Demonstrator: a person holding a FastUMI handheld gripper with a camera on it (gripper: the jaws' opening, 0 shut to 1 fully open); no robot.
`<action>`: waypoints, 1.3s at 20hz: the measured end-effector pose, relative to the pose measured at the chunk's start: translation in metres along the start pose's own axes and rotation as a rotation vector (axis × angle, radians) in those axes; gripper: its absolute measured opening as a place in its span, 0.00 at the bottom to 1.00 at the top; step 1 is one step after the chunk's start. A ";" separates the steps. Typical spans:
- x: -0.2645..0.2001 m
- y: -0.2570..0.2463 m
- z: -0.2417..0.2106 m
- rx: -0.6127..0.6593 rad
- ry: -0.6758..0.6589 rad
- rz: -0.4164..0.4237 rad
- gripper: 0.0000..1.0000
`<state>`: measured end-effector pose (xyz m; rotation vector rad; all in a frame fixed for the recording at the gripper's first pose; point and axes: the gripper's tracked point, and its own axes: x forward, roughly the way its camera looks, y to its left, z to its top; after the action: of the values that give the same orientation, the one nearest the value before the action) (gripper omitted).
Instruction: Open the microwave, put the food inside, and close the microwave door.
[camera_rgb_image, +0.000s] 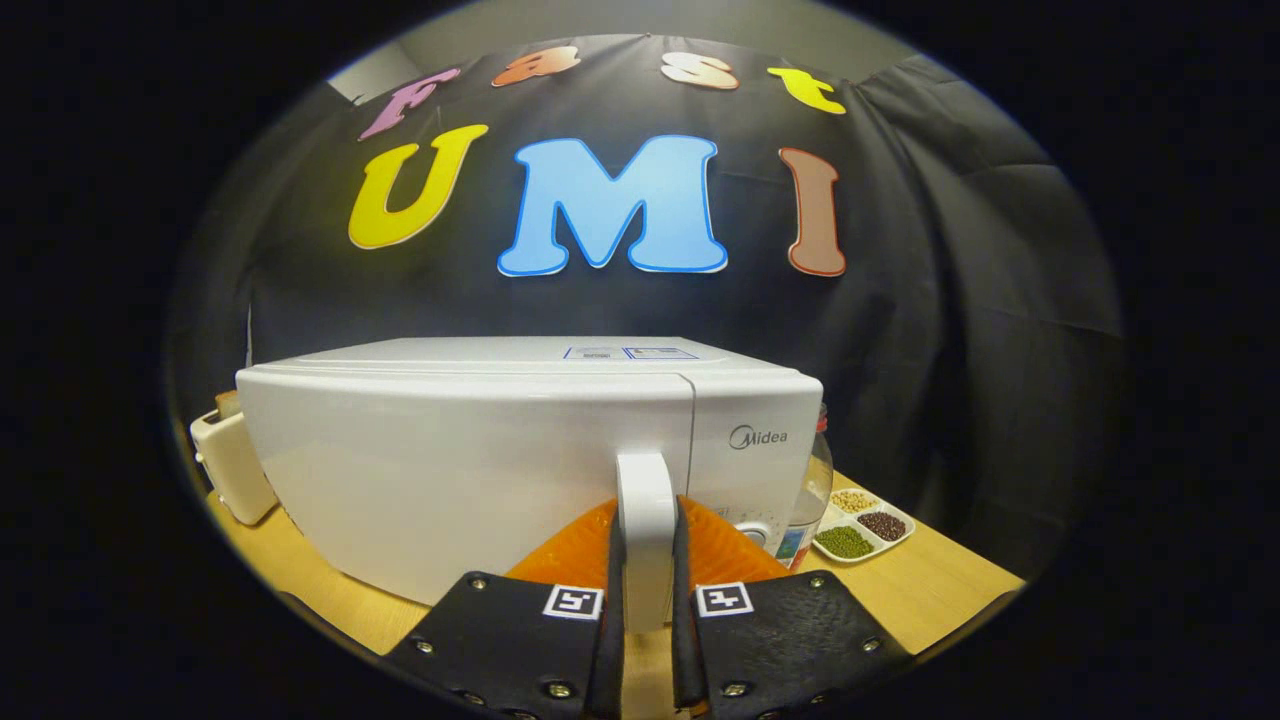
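A white microwave (480, 470) stands on the wooden table, its door closed. Its white vertical door handle (646, 500) runs down between my two fingers. My gripper (647, 560) is shut on that handle, with the orange fingers (575, 550) pressing on it from both sides. The control panel with a knob (757, 533) lies just right of the handle. I see no food item among the things in view.
A white toaster-like appliance (232, 465) stands left of the microwave. Right of it are a clear bottle (812, 490) and a white divided tray (863, 527) of beans and grains. The wooden table (940, 590) stretches to the right.
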<state>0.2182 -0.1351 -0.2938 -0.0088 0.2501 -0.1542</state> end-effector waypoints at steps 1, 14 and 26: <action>0.002 0.000 -0.001 0.007 0.005 -0.010 0.20; -0.043 0.002 -0.005 -0.013 0.011 0.009 0.10; -0.164 0.040 -0.028 0.021 -0.010 0.130 0.09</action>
<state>0.0607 -0.0697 -0.2815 0.0273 0.2382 -0.0272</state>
